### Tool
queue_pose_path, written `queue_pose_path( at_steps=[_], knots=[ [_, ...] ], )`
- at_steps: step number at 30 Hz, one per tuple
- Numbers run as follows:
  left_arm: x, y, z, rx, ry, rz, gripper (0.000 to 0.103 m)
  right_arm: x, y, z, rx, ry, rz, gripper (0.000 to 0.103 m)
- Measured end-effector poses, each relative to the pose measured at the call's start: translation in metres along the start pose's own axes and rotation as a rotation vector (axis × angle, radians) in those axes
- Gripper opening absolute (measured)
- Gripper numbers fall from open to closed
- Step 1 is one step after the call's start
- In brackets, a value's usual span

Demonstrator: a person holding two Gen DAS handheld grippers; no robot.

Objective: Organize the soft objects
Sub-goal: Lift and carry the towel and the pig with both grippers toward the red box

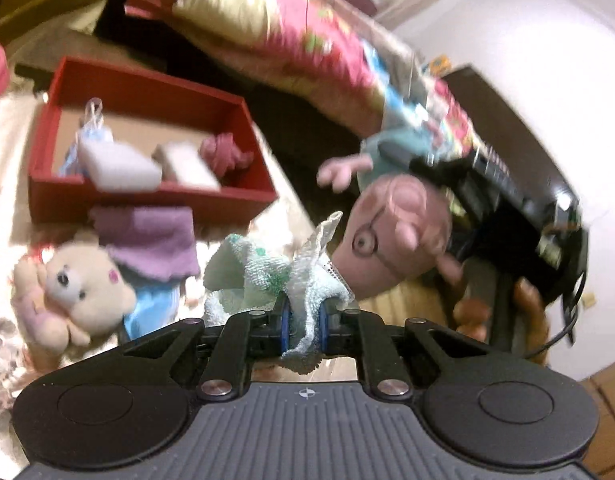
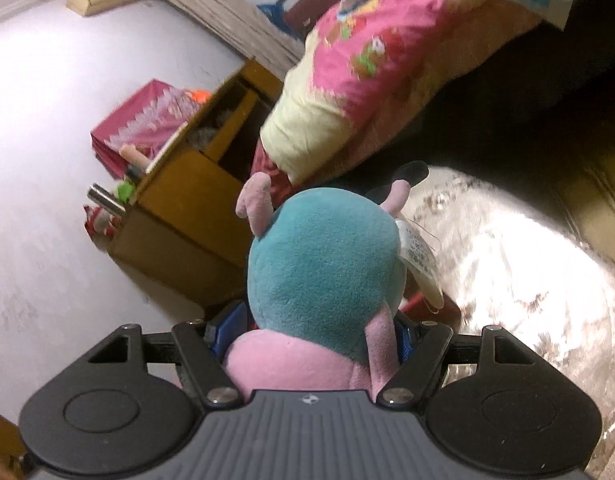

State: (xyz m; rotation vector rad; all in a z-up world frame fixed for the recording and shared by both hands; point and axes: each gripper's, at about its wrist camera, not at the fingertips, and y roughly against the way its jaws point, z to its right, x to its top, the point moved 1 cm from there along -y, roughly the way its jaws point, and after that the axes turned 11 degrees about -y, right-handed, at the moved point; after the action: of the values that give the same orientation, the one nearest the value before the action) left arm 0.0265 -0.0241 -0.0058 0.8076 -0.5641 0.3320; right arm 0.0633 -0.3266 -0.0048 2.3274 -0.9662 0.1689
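While the left gripper (image 1: 303, 322) pinches a towel (image 1: 267, 276) raised above the table (image 1: 11, 152) near the red box (image 1: 147, 196), the right gripper (image 2: 307, 336) clamps a pig plush (image 2: 323, 264), legs pointing forward, off the table.

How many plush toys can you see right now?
2, maybe more hidden. A cream teddy bear plush lies on the shiny surface in front of the red box. A pink pig plush in a teal shirt is clamped in the right gripper.
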Motion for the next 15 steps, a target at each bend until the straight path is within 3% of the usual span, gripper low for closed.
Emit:
queue_pose_path(
  at_steps=[9, 11, 15],
  knots=[
    [0.039, 0.025, -0.001, 0.067, 0.016, 0.176, 0.011, -0.002, 0.003, -0.036, -0.02, 0.133, 0.088, 0.044],
    [0.047, 0.027, -0.002, 0.088, 0.013, 0.206, 0.011, -0.002, 0.001, -0.043, -0.02, 0.158, 0.102, 0.037],
    [0.059, 0.027, -0.005, 0.135, 0.009, 0.238, 0.011, -0.001, -0.003, -0.053, -0.027, 0.201, 0.125, 0.035]
  ],
)
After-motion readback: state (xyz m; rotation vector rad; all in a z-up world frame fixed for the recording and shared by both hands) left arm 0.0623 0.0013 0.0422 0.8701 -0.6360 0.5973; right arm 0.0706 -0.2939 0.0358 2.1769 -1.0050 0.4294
